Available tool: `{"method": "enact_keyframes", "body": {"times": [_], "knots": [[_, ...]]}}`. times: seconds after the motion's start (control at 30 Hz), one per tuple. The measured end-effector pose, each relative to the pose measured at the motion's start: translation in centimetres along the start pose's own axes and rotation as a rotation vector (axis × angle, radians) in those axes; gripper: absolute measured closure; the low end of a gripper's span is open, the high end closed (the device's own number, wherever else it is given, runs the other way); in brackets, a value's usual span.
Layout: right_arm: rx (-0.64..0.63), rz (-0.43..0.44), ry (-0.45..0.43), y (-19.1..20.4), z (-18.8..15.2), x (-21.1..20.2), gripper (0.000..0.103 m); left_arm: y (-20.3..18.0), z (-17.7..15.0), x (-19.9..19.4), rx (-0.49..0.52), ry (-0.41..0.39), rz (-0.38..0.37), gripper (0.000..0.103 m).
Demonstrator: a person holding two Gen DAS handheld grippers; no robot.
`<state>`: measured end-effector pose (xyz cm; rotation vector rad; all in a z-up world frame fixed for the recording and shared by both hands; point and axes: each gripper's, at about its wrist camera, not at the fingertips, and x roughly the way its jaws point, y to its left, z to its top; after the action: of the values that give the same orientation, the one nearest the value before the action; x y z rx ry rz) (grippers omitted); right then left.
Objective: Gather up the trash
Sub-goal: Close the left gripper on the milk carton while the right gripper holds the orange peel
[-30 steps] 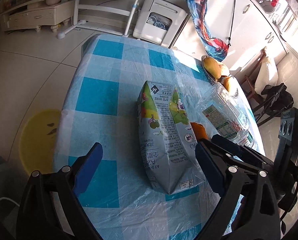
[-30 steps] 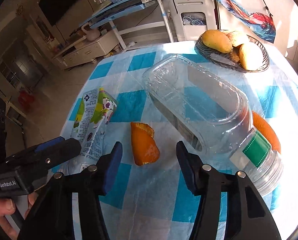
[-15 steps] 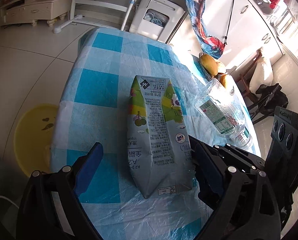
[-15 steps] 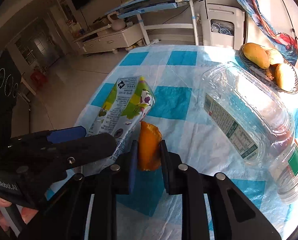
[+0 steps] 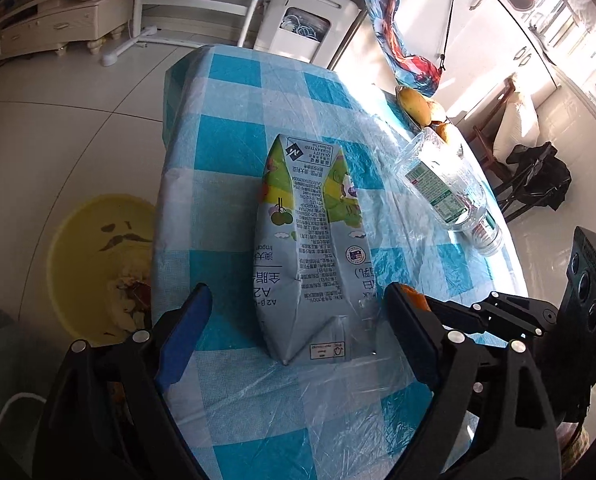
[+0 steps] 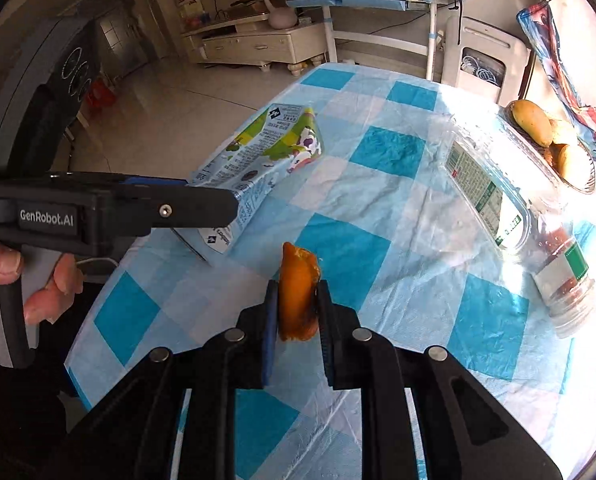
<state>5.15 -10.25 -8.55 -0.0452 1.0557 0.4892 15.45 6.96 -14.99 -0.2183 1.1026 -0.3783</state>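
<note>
A flattened milk carton (image 5: 310, 240) lies lengthwise on the blue-checked tablecloth (image 5: 226, 140). My left gripper (image 5: 298, 298) straddles its near end; the jaws are closing, and both pads stand apart from the carton's sides. My right gripper (image 6: 298, 292) is shut on a piece of orange peel (image 6: 300, 268) and holds it above the cloth, just right of the carton (image 6: 266, 152). In the left wrist view the peel (image 5: 412, 292) peeks out behind my left gripper's right finger. An empty clear plastic bottle (image 6: 498, 200) lies on its side at the right.
A yellow basin (image 5: 94, 248) with scraps in it stands on the floor left of the table. A bowl of fruit (image 6: 554, 140) sits at the table's far right. A person's hand (image 6: 38, 280) holds the left gripper's handle. Cabinets and a desk stand beyond.
My right gripper shut on the orange peel, lifted it off the cloth and moved left toward the carton. My left gripper shifted so the carton's near end lies centred between its jaws.
</note>
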Motion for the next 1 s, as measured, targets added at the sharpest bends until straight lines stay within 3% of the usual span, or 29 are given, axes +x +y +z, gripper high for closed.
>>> {"method": "enact_keyframes", "body": {"times": [0.27, 0.4, 0.57, 1.0], "knots": [[0.107, -0.037, -0.009, -2.5, -0.2, -0.7, 0.080, -1.9, 0.7, 1.1, 0.057, -0.011, 0.067, 0.019], [0.100, -0.042, -0.018, -2.1, -0.3, -0.6, 0.062, -2.5, 0.6, 1.5, 0.102, -0.010, 0.125, 0.019], [0.105, -0.052, -0.023, -2.1, -0.4, -0.7, 0.048, -2.2, 0.7, 1.4, 0.095, -0.017, 0.147, 0.018], [0.093, -0.056, -0.020, -1.7, -0.6, -0.7, 0.048, -2.8, 0.8, 1.7, 0.141, -0.022, 0.204, 0.018]]}}
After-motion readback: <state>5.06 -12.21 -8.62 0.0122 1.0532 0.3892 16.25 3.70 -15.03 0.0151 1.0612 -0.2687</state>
